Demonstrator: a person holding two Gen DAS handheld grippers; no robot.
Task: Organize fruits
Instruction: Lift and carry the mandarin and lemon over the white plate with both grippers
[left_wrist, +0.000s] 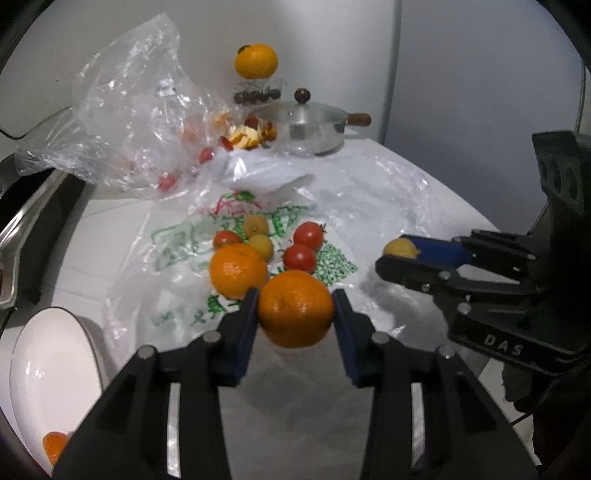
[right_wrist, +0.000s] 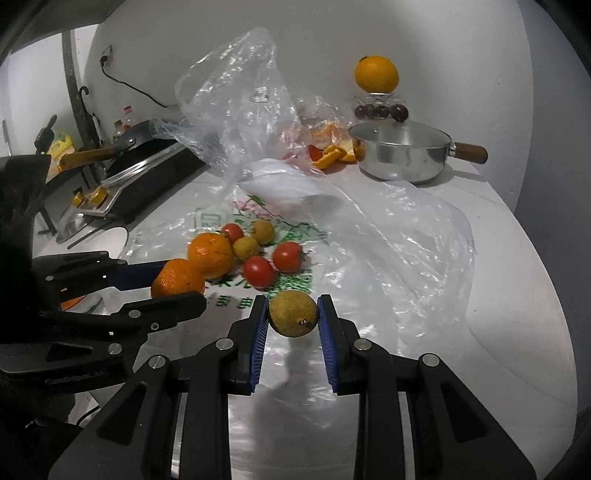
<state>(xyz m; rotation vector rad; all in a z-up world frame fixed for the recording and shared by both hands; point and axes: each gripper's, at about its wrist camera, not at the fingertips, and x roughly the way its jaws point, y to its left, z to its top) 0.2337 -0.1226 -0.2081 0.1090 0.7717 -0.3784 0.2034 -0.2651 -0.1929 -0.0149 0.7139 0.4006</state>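
Note:
My left gripper (left_wrist: 295, 308) is shut on an orange tangerine (left_wrist: 295, 308) and holds it above the counter; it also shows in the right wrist view (right_wrist: 177, 282). My right gripper (right_wrist: 293, 313) is shut on a small yellow-brown fruit (right_wrist: 293, 313), seen from the left wrist view too (left_wrist: 400, 248). On the printed plastic bag (left_wrist: 184, 240) lie another tangerine (left_wrist: 237, 270), three red tomatoes (left_wrist: 300, 257) and two small yellow fruits (left_wrist: 260, 245). A white bowl (left_wrist: 44, 373) at the lower left holds an orange fruit (left_wrist: 55, 445).
A steel pot with lid (left_wrist: 310, 127) stands at the back, with a glass of dark fruit (left_wrist: 257, 94) topped by an orange (left_wrist: 256, 61) behind it. A crumpled clear bag (left_wrist: 136, 110) holds tomatoes and peel. A stove with pan (right_wrist: 140, 162) is at the left.

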